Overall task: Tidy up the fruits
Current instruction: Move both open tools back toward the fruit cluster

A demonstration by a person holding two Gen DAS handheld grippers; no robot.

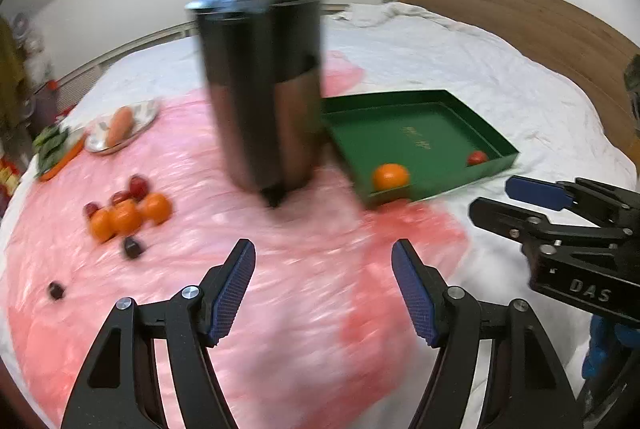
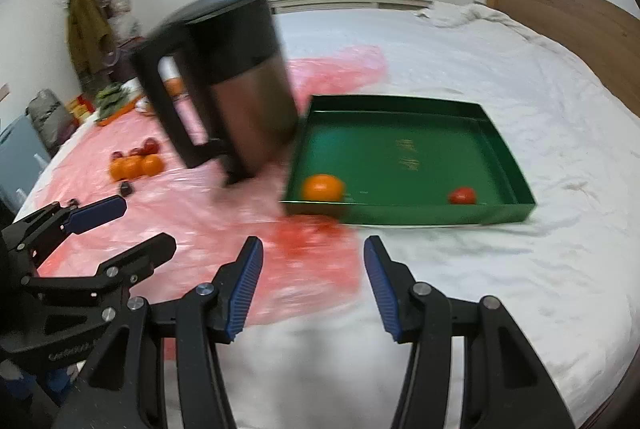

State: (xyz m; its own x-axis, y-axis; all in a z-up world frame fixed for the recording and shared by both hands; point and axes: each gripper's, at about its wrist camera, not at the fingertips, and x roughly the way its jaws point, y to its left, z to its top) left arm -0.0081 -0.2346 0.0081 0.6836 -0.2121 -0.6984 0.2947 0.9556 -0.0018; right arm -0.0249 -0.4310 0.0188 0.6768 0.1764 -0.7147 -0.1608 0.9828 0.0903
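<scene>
- Fruits lie in two places on a bed (image 1: 460, 77) with a white sheet, part of it covered by a pink plastic sheet (image 1: 240, 289).
- In the left wrist view, the left gripper (image 1: 324, 289) has its jaws wide apart and holds nothing; under it is only pink plastic.
- The right gripper (image 2: 313, 287) in its own view is open too, with nothing between the blue pads (image 2: 244, 289); it hangs over the border of the pink plastic and the white sheet.
- Each gripper appears in the other view: the right one (image 1: 516, 205) at 3 o'clock of the left view, the left one (image 2: 120, 229) at 9 o'clock of the right view, both with jaws apart.
- A green tray (image 2: 496, 133) lies on the bed, at 12 to 1 o'clock from the right gripper.
- Inside the tray, one orange (image 2: 323, 188) rests at the near left corner and a small red fruit (image 2: 462, 196) near the near right corner, well apart.
- A dark kettle (image 1: 260, 85) with a lid stands on the pink plastic just beside the tray's left side; it is blurred, and its handle (image 2: 168, 109) shows in the right view.
- A heap of oranges (image 1: 128, 215) and small red fruits (image 1: 136, 187) lies at 10 o'clock of the left gripper, with two dark fruits (image 1: 132, 247) a little nearer.
- Farther at 10 o'clock is a plate (image 1: 138, 121) with a carrot (image 1: 119, 126), and green leaves (image 1: 50, 145) beside it.
</scene>
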